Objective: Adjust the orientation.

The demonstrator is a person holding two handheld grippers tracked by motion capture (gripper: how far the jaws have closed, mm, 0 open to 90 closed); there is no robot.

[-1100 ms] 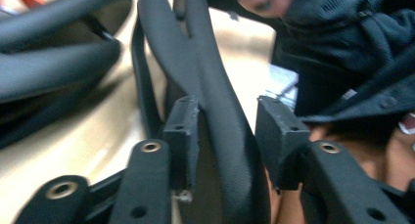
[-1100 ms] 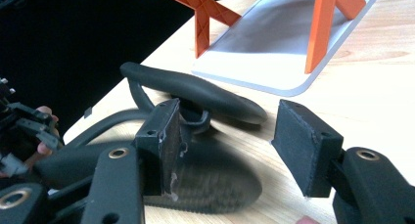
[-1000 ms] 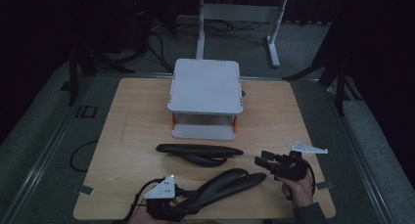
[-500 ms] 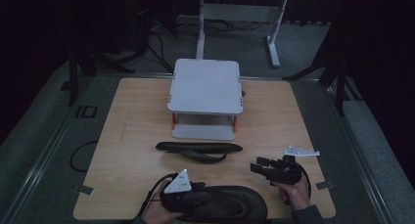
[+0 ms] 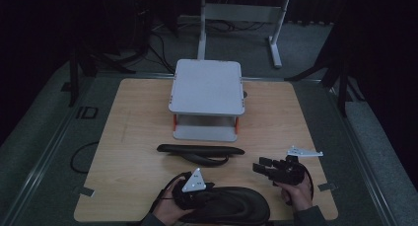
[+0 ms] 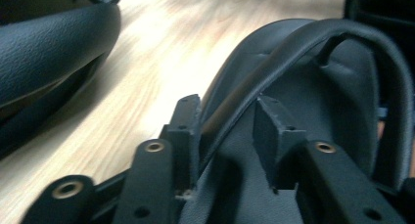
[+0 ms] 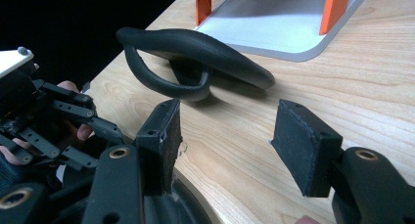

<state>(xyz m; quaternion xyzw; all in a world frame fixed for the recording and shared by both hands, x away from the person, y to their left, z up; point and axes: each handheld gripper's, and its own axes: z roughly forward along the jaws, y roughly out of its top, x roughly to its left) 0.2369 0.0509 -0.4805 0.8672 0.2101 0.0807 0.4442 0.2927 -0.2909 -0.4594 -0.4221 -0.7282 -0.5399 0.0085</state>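
step: near black sandal (image 5: 231, 208) being gripped at its strap, table's front edge, well short of the grey stand (image 5: 207, 88) | left gripper (image 6: 230, 131): jaws just been closing, strap pinched between them | right gripper (image 7: 225, 136): half open, nothing held, beside the stand-side sandal (image 7: 191, 53) | next, probably: lift toward stand; grip needs checking first

Legible text, one item: the letters "ID", possibly part of a longer mark, are seen in the high view on the grey floor mat (image 5: 87, 112) just left of the wooden table (image 5: 138, 137). No other lettering, brand, number or sign can be read; small dots on the grey plate (image 5: 193, 181) are too dim to be made out.
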